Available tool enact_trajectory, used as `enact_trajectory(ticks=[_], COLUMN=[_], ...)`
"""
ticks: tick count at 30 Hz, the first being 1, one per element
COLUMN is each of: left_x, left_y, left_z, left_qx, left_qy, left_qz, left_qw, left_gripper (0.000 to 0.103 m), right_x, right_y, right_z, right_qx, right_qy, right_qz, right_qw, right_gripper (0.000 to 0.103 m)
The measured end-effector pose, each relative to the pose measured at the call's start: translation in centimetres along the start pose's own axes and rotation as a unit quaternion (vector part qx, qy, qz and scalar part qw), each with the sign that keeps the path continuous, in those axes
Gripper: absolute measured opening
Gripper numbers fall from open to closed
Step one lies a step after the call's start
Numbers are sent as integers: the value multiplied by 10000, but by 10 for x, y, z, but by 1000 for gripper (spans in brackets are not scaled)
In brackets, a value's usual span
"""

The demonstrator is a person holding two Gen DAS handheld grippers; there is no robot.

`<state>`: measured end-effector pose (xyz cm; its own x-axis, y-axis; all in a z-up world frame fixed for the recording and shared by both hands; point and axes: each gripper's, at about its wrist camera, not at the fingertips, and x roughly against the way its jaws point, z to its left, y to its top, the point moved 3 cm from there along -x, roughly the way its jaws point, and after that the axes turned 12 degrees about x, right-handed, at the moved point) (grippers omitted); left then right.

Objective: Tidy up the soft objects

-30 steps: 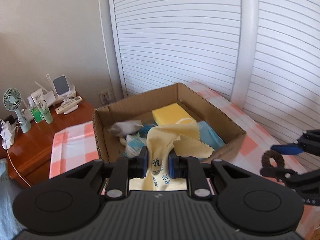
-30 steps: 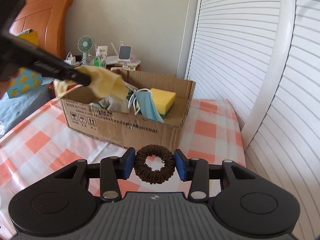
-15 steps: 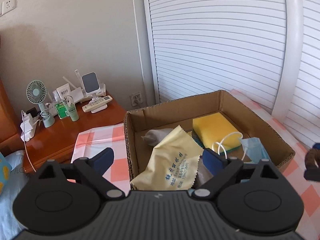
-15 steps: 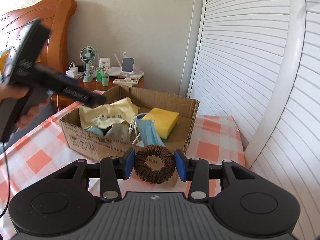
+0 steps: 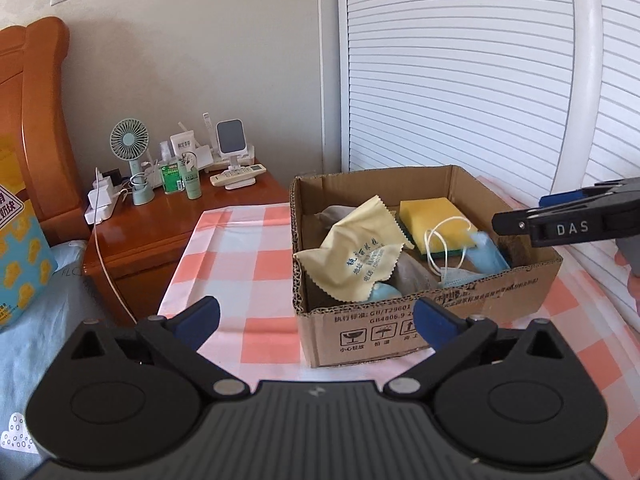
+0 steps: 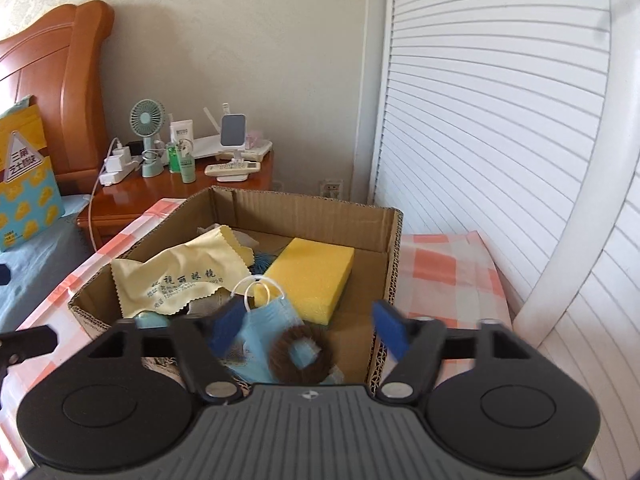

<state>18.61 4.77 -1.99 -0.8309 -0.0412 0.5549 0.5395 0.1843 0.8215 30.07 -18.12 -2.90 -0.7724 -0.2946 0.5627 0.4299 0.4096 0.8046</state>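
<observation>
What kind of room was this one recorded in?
Most likely a bedroom at home: a carved wooden headboard rises at the left, beside it a wooden nightstand carries a small fan, chargers and a remote, and white louvred closet doors stand behind the cardboard box.

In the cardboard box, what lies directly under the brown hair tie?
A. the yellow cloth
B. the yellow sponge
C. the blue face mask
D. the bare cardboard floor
C: in the right wrist view the brown hair tie rests on the blue face mask, with blue visible through its hole.
</observation>
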Motion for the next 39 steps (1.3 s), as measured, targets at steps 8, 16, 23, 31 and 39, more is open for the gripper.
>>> enact_trajectory(ticks=[8,16,23,31,39], left_x=[15,27,34,31,28], left_y=[7,11,10,6,4], left_z=[-6,-18,-23,-25,-27], left_qx=[-90,-121,-69,-62,-65], left_qy=[70,122,122,179,197], left_qz=[-14,312,392,510,590], left_qw=[9999,9994,9991,9985,9980], left_gripper=[102,102,102,102,102], right_x=[28,64,86,91,87], right_y=[-6,-19,-26,-29,-32], right_z=[9,32,44,42,42], right_qx=[-284,-522,-686,-814,-848], right_qy=[-181,-658,-788,-795,-740], right_qz=[154,750,857,909,973], right_qw=[9993,9936,9908,9893,9889], right_gripper=[103,103,103,103,103])
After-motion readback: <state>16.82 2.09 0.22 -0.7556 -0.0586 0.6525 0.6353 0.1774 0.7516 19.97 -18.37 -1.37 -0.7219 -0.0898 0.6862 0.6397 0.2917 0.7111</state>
